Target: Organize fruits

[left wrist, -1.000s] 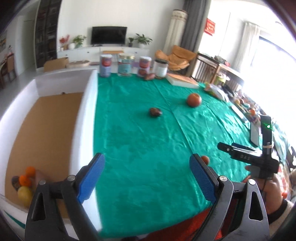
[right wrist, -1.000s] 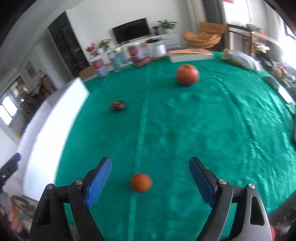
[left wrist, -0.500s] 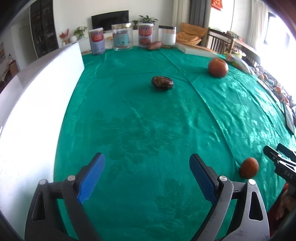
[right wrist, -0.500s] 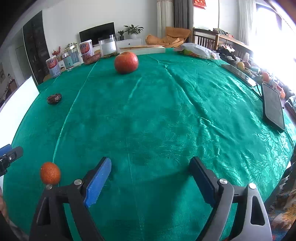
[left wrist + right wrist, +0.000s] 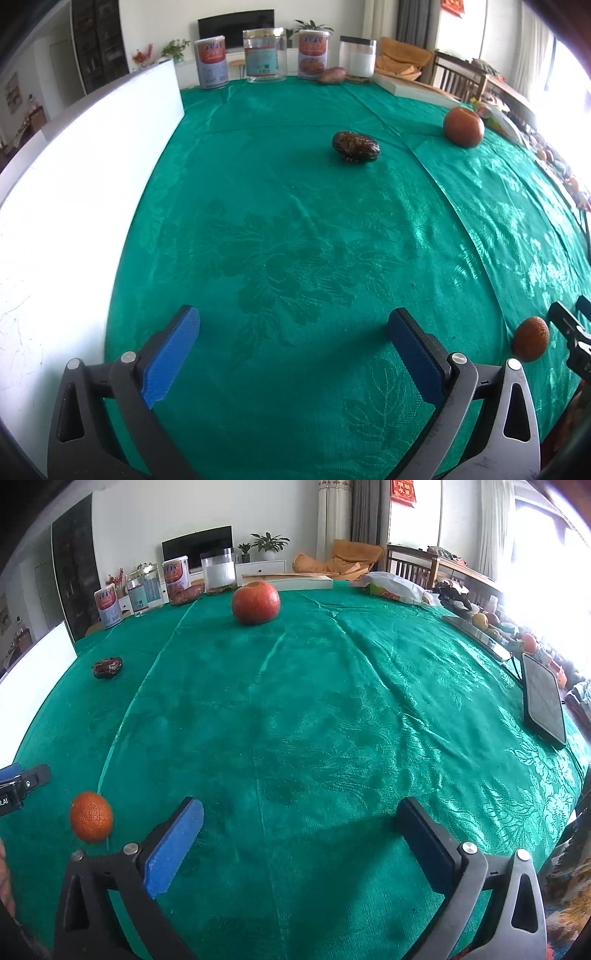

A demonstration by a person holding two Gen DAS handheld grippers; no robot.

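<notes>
While both grippers hover with nothing between their pads, three fruits lie loose on the green tablecloth (image 5: 295, 229), which fills most of either view. Along the left edge of the left-wrist view runs the white box (image 5: 74, 177); only its outer wall shows, so its contents cannot be told. The large orange-red fruit (image 5: 255, 602) sits at upper centre of the right-wrist view, far across the cloth. The dark oval fruit (image 5: 355, 146) lies at upper centre of the left-wrist view, well ahead of the fingers, its long axis running roughly left to right across the frame. The small orange (image 5: 91, 821) lies at lower left of the right-wrist view, just outside the blue left pad (image 5: 173, 853) and so beside the opening, not within it; in the left-wrist view it appears at the lower right edge, near the tip of the other tool. The left gripper (image 5: 295, 350) has its jaws spread wide over bare cloth, as does the right gripper (image 5: 299, 834). By this reading the right gripper is the nearer to the small orange and would need to shift toward frame left to bracket it.
</notes>
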